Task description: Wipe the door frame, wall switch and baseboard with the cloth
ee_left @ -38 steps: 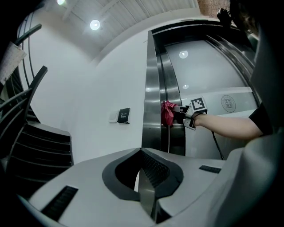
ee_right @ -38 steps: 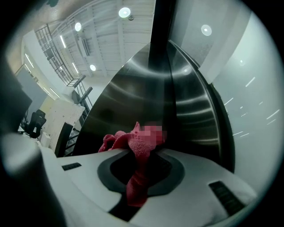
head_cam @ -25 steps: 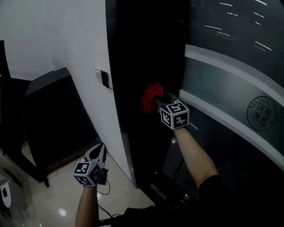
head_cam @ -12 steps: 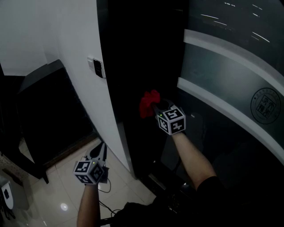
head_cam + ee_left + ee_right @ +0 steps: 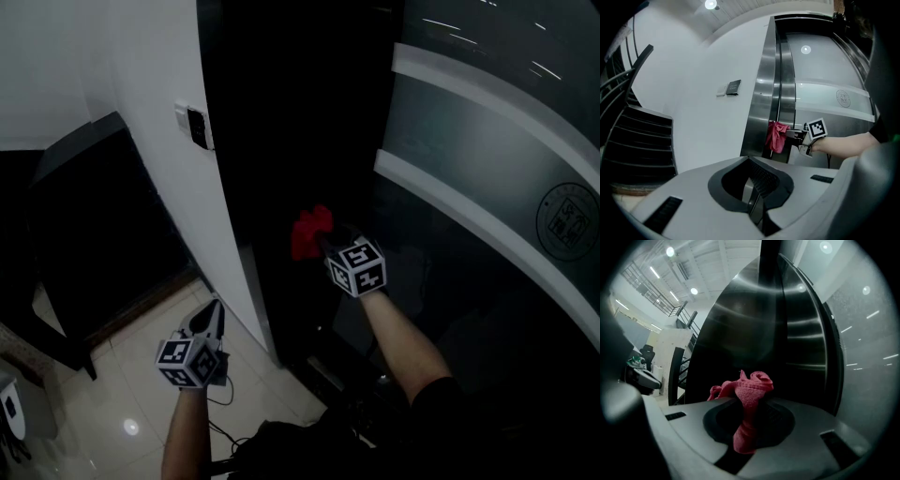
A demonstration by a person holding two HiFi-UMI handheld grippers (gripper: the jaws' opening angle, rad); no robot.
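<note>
My right gripper is shut on a red cloth, which is pressed against the dark steel door frame. In the right gripper view the cloth bunches up out of the jaws in front of the frame. The left gripper view shows the cloth and the right gripper from the side, against the frame. My left gripper hangs low over the floor, shut and holding nothing. A wall switch sits on the white wall left of the frame; it also shows as the switch.
White wall runs left of the frame, a frosted glass door with a round emblem to its right. A dark staircase stands at left. Glossy tiled floor lies below, with a cable near the frame's foot.
My right gripper has slid the red cloth down the door frame. The left gripper has stayed roughly where it was.
</note>
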